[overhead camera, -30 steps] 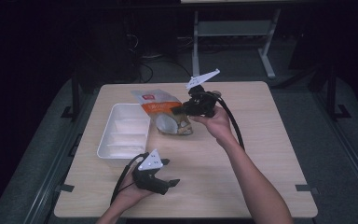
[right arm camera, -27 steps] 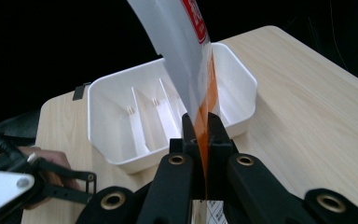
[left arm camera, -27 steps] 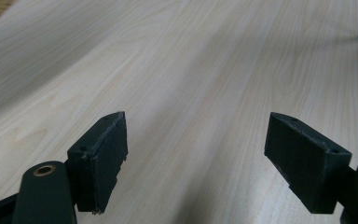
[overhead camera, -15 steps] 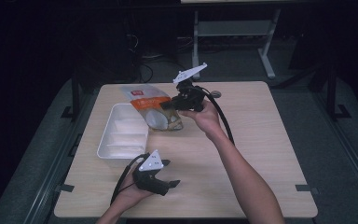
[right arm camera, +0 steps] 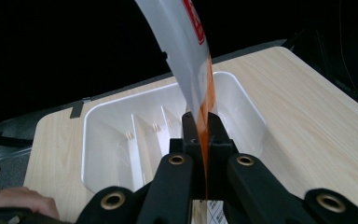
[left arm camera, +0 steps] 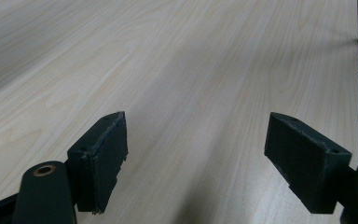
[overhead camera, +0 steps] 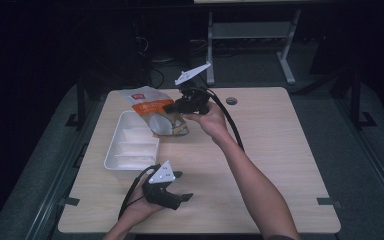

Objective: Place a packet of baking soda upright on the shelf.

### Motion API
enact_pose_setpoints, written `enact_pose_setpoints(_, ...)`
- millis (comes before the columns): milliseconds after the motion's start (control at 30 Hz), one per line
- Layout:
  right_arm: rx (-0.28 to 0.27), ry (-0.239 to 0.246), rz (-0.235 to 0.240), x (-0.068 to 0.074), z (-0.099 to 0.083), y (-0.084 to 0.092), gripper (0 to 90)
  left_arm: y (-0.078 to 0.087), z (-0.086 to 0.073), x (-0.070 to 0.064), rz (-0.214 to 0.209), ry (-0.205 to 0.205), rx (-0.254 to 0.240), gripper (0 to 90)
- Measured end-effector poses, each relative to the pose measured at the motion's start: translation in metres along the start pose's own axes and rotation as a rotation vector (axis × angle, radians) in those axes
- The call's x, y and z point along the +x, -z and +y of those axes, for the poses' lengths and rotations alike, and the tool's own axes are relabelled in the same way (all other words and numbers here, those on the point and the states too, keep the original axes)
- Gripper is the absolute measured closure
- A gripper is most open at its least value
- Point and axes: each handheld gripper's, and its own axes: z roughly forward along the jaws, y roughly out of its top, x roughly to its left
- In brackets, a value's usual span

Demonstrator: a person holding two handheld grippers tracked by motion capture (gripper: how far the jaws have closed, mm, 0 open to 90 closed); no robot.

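You have the orange-and-white pouch (overhead camera: 157, 114) lifted off the counter (overhead camera: 280, 150) in your right claw (overhead camera: 176, 106), so the pick-up looks done. What seems left is to carry it over the white divided tray (overhead camera: 111, 159) and lower it in. In the high view the pouch hangs at the tray's far right corner, its lower end over or touching the rim; I cannot tell which. The right claw view looks down past the pouch (right arm camera: 192, 60) into the tray (right arm camera: 91, 135), whose compartments there look bare, though the high view hints at pale contents I cannot make out.

Your right claw (right arm camera: 203, 128) is clamped on the pouch's thin edge, jaws pressed together with only the film between them. It is a narrow hold on a floppy thing, so the bag may swing or slip.

Your left claw (overhead camera: 182, 186) rests low on the near counter, just beside the tray's near end. Its jaws stand wide apart in the left claw view (left arm camera: 196, 163), over bare wood (left arm camera: 182, 70) and holding nothing.
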Motion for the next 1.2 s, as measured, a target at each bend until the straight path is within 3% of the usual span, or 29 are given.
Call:
enact_pose_setpoints(667,-0.005,0.014,0.033,-0.001,0.023,-0.041,90.0,-0.001,-0.001,-0.001,-0.009,-0.019,0.010,21.0)
enact_pose_setpoints(1200,-0.013,0.022,0.043,-0.002,0.035,-0.071,90.0,0.000,-0.004,0.002,-0.019,-0.008,0.017,20.9)
